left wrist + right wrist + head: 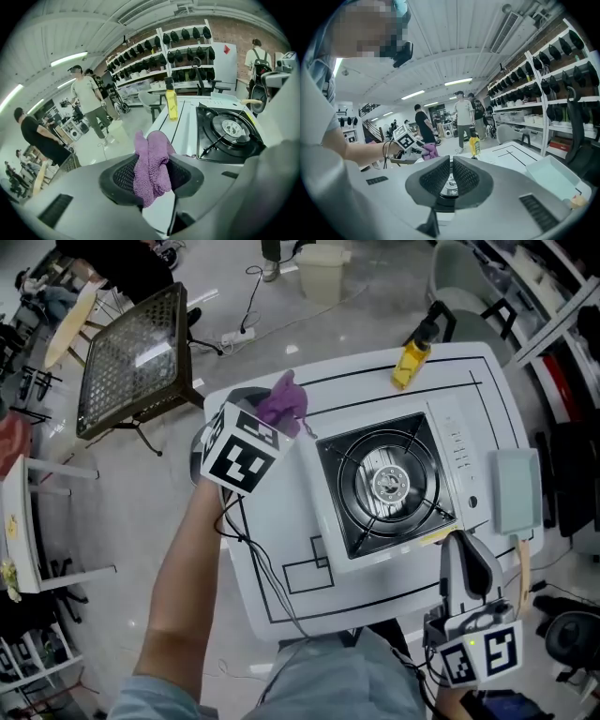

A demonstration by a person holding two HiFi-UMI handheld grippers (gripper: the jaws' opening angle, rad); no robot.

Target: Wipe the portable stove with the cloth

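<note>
Head view. The left gripper (274, 420) is clamped on the cloth (284, 399), a purple bunch held up over the far left part of the table (281, 592), beside the stove (448, 448) and not touching it. The stove sits mid-table with its burner bare. A yellow bottle (410, 363) stands beyond it, and a pale tray (515, 489) lies just to its right. The right gripper (458, 542) hovers at the stove's near right corner.

Left gripper view. The jaws stand narrow, pressing the cloth between both pads, with folds standing above the tips and a tail hanging below. I judge it light, soft and limp terry. It will not slip, but it will drag and bunch on the pan supports. The present hold is mid-bundle (sound for a start). For wiping I would want more free cloth ahead of the tips, so that fabric meets the stove and not the pads.

Right gripper view. The jaws are together, with nothing between them, and the burner shows through the slit below the tips. The tray looks bare inside. I cannot tell what the bottle holds (opaque yellow, dark cap).
</note>
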